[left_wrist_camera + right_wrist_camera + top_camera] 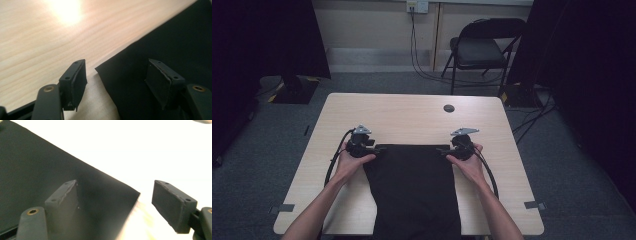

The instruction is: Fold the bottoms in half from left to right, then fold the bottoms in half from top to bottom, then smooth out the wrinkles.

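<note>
Here: one black cloth (414,185), one table (412,115), two grippers, jaws apart.

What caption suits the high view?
Two open grippers at the far corners of a black cloth on a table.

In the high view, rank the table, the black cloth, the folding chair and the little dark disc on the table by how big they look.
1. table
2. black cloth
3. folding chair, though it stands farther from the camera
4. dark disc

Light wooden table (412,117); black cloth (414,190) flat on it.
</note>
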`<control>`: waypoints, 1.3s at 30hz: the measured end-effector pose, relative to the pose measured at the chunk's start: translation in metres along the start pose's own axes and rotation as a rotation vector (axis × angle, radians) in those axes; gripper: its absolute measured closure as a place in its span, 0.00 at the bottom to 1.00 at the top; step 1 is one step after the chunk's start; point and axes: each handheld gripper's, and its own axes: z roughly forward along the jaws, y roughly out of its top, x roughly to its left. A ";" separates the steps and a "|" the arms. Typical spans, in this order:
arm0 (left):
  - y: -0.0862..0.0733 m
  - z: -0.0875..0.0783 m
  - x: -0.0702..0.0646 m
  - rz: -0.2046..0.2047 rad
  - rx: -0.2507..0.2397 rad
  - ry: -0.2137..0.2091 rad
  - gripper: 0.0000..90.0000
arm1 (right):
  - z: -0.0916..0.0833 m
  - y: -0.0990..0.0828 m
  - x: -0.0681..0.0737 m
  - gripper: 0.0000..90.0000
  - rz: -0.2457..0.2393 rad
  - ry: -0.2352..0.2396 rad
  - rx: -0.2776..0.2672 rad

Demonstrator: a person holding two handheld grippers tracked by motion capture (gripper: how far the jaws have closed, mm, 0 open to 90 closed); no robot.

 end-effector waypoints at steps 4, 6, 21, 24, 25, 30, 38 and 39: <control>0.002 0.008 0.003 -0.012 0.025 -0.005 0.32 | 0.012 -0.003 -0.001 0.23 0.003 0.029 0.009; 0.003 0.011 0.005 -0.008 0.036 -0.005 0.31 | 0.015 -0.005 0.001 0.23 -0.013 0.025 0.018; -0.006 0.008 -0.007 0.033 0.003 -0.077 0.68 | 0.013 -0.004 0.015 0.67 -0.093 0.086 0.024; -0.007 0.008 -0.009 0.030 -0.004 -0.117 0.87 | 0.014 -0.004 0.018 0.83 -0.085 0.121 0.023; -0.008 0.008 -0.009 0.024 -0.004 -0.119 0.89 | 0.014 -0.005 0.019 0.85 -0.080 0.132 0.021; -0.007 0.006 -0.008 0.017 0.006 -0.130 0.91 | 0.014 -0.004 0.020 0.93 -0.082 0.142 0.025; -0.008 -0.006 -0.007 0.033 0.068 -0.088 0.37 | 0.013 -0.004 0.021 0.94 -0.086 0.135 0.029; -0.009 -0.005 -0.008 0.032 0.079 -0.110 0.34 | 0.013 -0.004 0.021 0.94 -0.085 0.135 0.029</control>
